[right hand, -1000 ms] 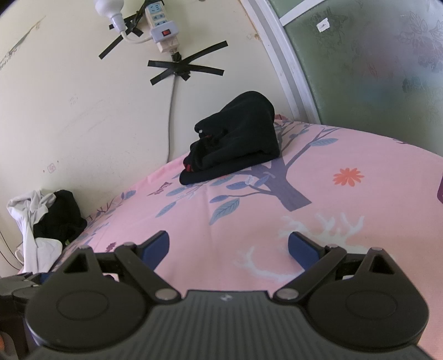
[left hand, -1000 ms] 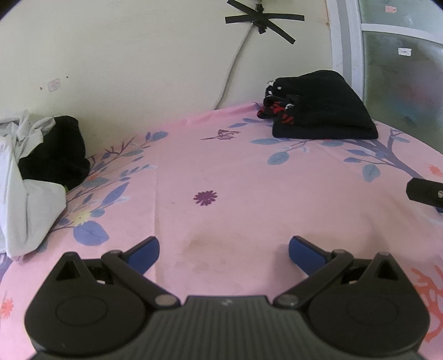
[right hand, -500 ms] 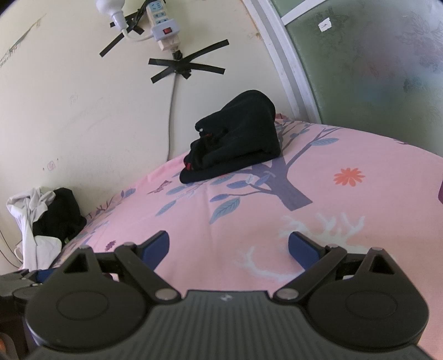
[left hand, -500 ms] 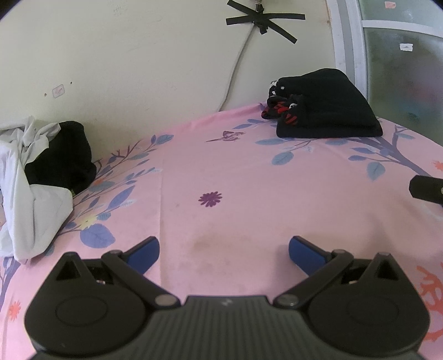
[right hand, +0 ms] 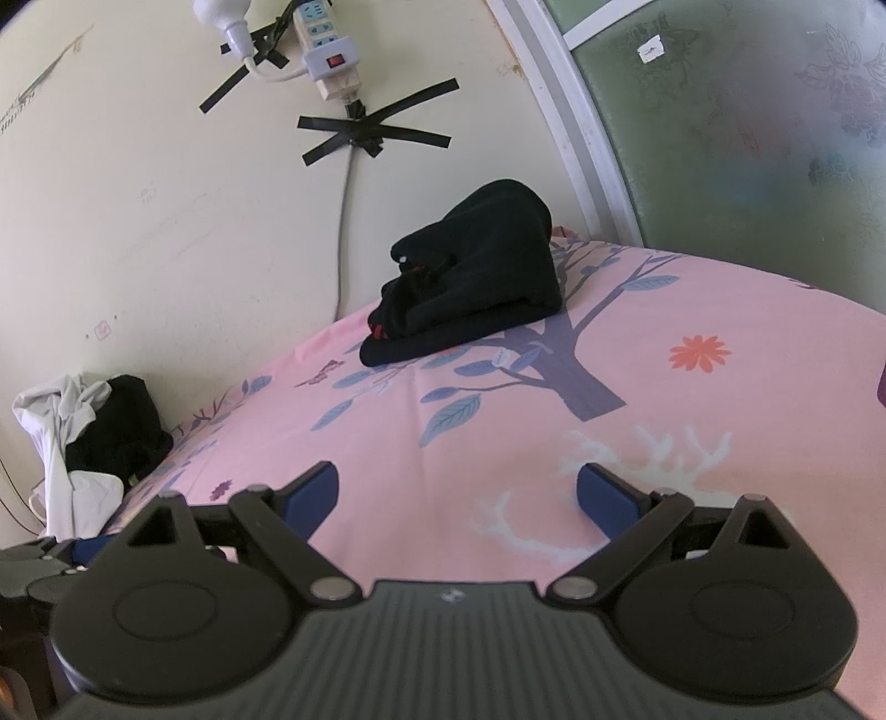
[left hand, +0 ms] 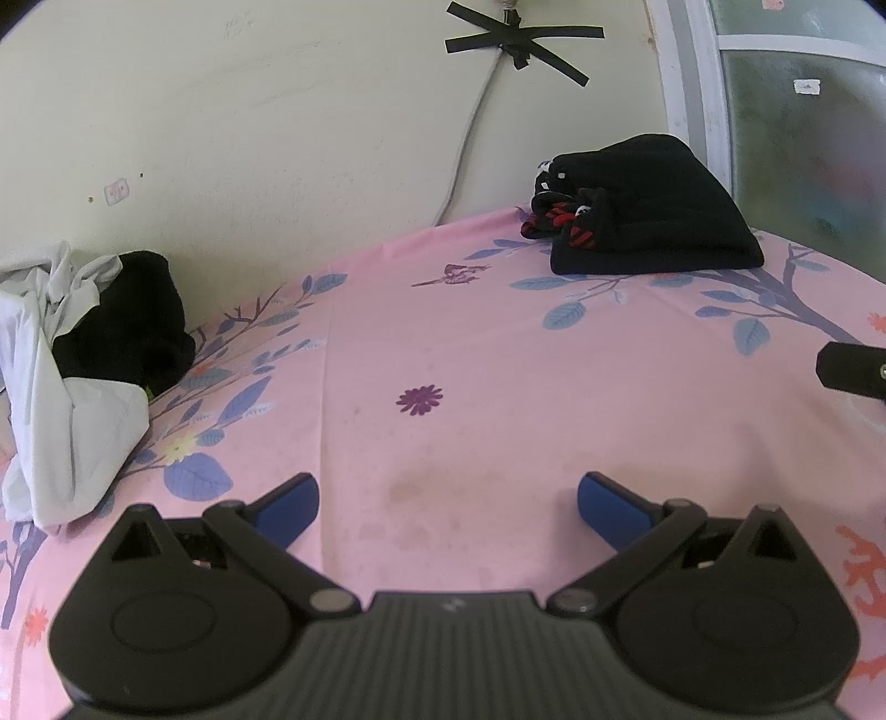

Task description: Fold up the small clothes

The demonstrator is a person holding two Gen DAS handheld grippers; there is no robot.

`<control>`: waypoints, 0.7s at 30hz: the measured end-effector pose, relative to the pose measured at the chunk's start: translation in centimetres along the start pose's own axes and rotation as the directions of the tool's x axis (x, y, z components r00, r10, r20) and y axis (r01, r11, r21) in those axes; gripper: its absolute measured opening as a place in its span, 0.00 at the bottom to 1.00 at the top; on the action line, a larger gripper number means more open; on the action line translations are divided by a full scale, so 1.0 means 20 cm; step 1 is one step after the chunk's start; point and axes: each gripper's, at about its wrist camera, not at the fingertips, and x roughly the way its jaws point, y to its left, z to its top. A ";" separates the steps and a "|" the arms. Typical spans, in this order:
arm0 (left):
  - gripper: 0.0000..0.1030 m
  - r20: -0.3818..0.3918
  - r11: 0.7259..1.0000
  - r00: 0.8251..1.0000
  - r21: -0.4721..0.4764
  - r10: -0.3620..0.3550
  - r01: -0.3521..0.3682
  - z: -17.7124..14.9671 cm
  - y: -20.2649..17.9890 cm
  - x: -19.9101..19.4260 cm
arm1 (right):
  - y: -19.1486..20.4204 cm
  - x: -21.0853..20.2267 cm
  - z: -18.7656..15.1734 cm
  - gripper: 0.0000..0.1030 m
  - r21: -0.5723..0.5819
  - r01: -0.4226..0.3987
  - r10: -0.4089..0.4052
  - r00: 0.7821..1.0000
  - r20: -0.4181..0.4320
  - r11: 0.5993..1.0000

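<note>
A stack of folded black clothes (left hand: 648, 216) with red trim lies at the far right of the pink floral bed sheet (left hand: 498, 354); it also shows in the right wrist view (right hand: 470, 288). A loose heap of white and black clothes (left hand: 83, 354) lies at the left edge, also seen in the right wrist view (right hand: 88, 443). My left gripper (left hand: 447, 504) is open and empty above the sheet. My right gripper (right hand: 457, 490) is open and empty; part of it shows at the right edge of the left wrist view (left hand: 853, 368).
A cream wall (left hand: 277, 111) runs behind the bed with a cable (left hand: 470, 127) taped to it. A power strip (right hand: 326, 50) hangs on the wall. A frosted window (right hand: 747, 127) with a white frame stands at the right.
The left gripper's view has shifted so the loose heap at the left shows more fully. Both grippers stay open and empty.
</note>
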 end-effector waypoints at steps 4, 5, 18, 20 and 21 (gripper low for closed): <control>1.00 0.001 1.000 1.000 0.002 0.001 -0.001 0.00 0.00 0.00 | 0.00 0.00 0.00 0.89 0.001 -0.001 0.001 1.000 0.000 1.000; 1.00 0.001 1.000 1.000 0.002 0.001 -0.001 0.00 0.00 0.00 | 0.00 0.00 0.00 0.89 0.002 -0.002 0.002 1.000 0.000 1.000; 1.00 0.006 1.000 1.000 0.015 0.006 -0.006 0.00 -0.01 0.00 | -0.01 0.00 0.00 0.89 0.004 -0.008 0.008 1.000 -0.001 1.000; 1.00 0.007 1.000 1.000 0.017 0.007 -0.007 0.00 -0.01 0.00 | -0.01 0.00 0.00 0.89 0.004 -0.008 0.008 1.000 -0.001 1.000; 1.00 0.008 1.000 1.000 0.018 0.007 -0.007 0.00 -0.01 -0.01 | -0.01 0.01 0.00 0.89 0.004 -0.008 0.008 1.000 -0.001 1.000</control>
